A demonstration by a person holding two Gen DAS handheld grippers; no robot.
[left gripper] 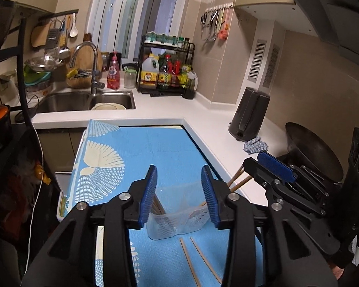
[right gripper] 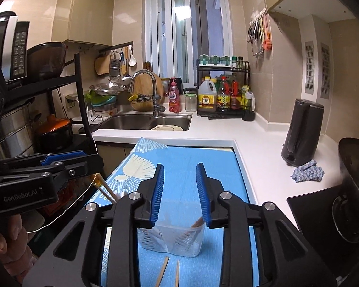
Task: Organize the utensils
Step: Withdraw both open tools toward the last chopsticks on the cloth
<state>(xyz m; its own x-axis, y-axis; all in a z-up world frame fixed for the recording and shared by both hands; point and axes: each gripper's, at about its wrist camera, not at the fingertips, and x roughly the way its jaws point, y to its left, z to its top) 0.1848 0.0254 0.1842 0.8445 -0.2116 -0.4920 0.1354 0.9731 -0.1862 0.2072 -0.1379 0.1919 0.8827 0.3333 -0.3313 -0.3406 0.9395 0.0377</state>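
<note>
Both my grippers were hanging over the blue mat [left gripper: 170,148] with nothing in them. The left gripper [left gripper: 178,174] had its blue pads spread wide apart, and the right gripper [right gripper: 180,174] was gaping the same way. Right below and between the fingers of each sat the clear plastic holder [right gripper: 172,241], standing upright on the mat, with a few wooden chopsticks [right gripper: 195,223] leaning inside it. Two more chopsticks [left gripper: 196,260] lay flat on the mat just in front of the holder, close to each other, touching neither gripper. Further out, the white counter [right gripper: 227,129] wrapped around the mat, with a dark kettle [right gripper: 301,131] and a crumpled blue rag [right gripper: 307,171] beside it off to the right. At the back was the sink [right gripper: 141,122], and a rack of sauce bottles [right gripper: 223,95] stood near the window.
</note>
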